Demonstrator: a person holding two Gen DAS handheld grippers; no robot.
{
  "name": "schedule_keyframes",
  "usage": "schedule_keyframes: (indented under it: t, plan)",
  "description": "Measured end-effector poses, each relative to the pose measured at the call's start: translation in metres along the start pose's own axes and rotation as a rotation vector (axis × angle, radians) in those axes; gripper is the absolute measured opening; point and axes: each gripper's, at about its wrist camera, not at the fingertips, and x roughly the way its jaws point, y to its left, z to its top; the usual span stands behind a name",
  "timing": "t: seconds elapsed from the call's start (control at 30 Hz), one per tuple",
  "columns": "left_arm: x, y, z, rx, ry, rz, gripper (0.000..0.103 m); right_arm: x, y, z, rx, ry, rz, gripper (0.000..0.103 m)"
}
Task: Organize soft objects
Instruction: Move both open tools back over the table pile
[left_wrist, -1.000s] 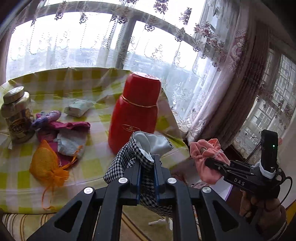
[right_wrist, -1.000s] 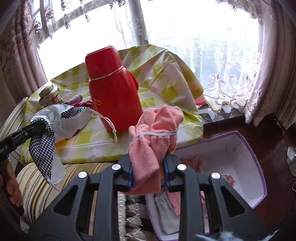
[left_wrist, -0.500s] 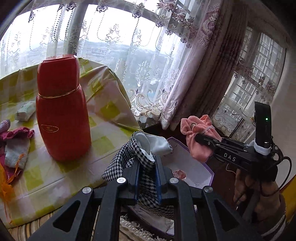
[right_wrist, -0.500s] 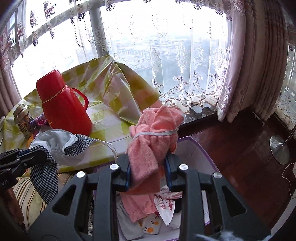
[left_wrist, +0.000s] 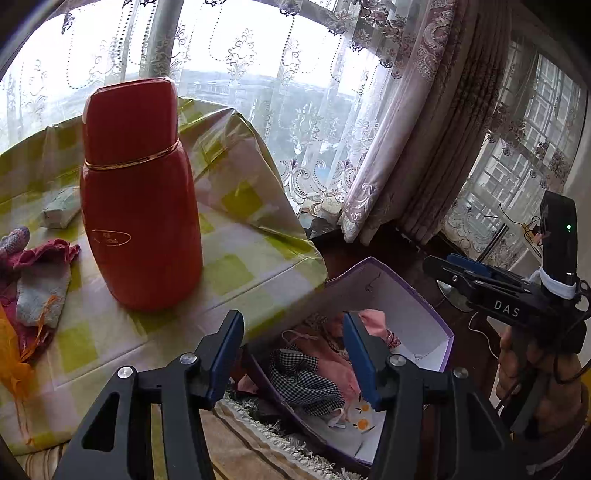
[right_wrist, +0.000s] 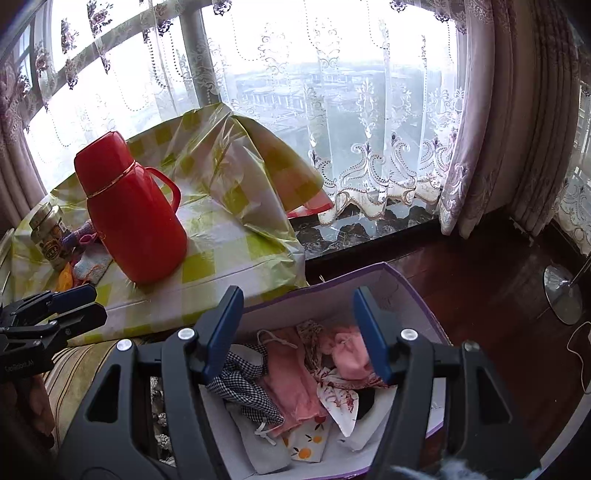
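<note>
Both grippers are shown above the purple-edged box (right_wrist: 417, 291), which stands on the floor just right of the worktop (left_wrist: 236, 266). The left gripper (left_wrist: 293, 354) and the right gripper (right_wrist: 297, 332) have just been opening; each now stands about half spread, with nothing between its pads. The checked pouch (right_wrist: 243, 387) and the pink cloth (right_wrist: 349, 354) are seen lying inside the box, among other fabrics already stored there. The remaining soft objects — a red-and-grey pouch (left_wrist: 42, 284) and an orange mesh bag (left_wrist: 11, 354) — lie on the worktop at far left, beyond the red thermos (left_wrist: 136, 199). They are judged nearer the left gripper, so the coming reach runs leftward past the flask.
</note>
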Motion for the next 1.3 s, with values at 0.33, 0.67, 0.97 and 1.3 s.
schedule_keyframes:
  t: [0.33,0.67,0.97,1.3]
  plan:
    - [-0.031,0.062,-0.029,-0.114,-0.013,0.08,0.058,0.002,0.059,-0.008,-0.104,0.03,0.097,0.065]
    - [-0.074,0.159,-0.057,-0.336,-0.052,0.207,0.058,0.008,0.127,-0.014,-0.226,0.076,0.184,0.065]
    - [-0.098,0.259,-0.083,-0.627,-0.046,0.35,0.072,0.016,0.195,-0.011,-0.348,0.09,0.267,0.065]
    - [-0.072,0.322,-0.078,-0.74,0.054,0.351,0.086,0.032,0.256,-0.012,-0.43,0.116,0.35,0.068]
